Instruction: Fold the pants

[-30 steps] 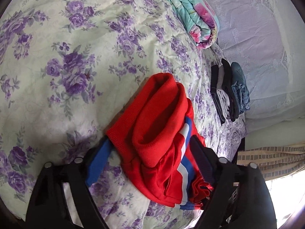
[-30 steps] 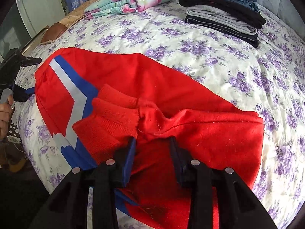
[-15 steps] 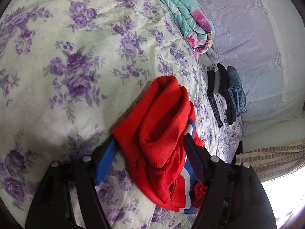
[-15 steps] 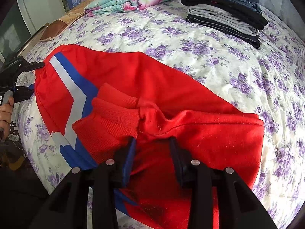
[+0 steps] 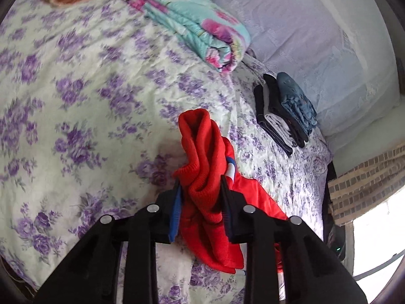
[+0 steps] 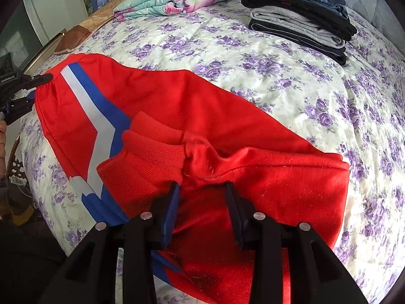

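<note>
The red pants (image 6: pixel 227 116) lie once folded near the bed (image 6: pixel 278 58) edge; both tools, left (image 5: pixel 202 190) and right (image 6: pixel 202 190), are clamped on them, and further folds are judged left.

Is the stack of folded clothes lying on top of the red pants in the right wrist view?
No, the stack of folded clothes sits apart on the bedspread, well beyond the red pants.

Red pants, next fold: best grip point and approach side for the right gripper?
Grip the ribbed cuffs on the red pants, coming from the near bed edge. They are thick, stacked and raised, and the right gripper already straddles the cloth beside them.
</note>
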`<state>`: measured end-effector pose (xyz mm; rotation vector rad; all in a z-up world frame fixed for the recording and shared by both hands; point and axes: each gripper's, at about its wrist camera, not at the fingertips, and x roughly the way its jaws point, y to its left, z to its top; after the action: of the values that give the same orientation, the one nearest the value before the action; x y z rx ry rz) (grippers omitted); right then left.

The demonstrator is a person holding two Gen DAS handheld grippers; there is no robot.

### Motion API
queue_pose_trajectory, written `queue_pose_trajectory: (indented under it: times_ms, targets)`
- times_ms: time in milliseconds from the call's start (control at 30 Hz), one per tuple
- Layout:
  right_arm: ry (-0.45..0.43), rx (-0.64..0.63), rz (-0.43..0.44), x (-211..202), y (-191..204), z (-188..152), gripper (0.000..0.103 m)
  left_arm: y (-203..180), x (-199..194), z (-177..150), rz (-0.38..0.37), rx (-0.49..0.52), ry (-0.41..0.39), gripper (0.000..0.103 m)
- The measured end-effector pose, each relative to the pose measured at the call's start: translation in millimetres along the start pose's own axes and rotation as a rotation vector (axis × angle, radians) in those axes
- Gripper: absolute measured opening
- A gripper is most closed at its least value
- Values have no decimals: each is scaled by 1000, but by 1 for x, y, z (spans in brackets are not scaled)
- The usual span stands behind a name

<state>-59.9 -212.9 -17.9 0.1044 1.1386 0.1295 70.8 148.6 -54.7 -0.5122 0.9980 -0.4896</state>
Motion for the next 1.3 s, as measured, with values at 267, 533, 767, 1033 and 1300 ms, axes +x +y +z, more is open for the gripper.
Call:
queue_pose_trajectory:
  times_ms: [267, 533, 767, 1033, 1300]
  targets:
    - [54, -5, -45, 19, -4, -7, 59, -74, -13, -2, -21, 182, -3, 25]
    - [-41, 343, 79, -30, -84, -28, 71, -200, 2, -33, -183, 482, 58, 23]
    - [-53, 634, 23, -58, -165, -89, 71, -294, 82, -111, -314, 777, 286, 23]
    - [-52, 720, -4, -73, -201, -128, 71, -323, 155, -197, -299, 992, 488, 23]
    - [-150, 615, 35, -89, -197, -94, 71, -320, 129, -197, -303, 1020, 519, 82]
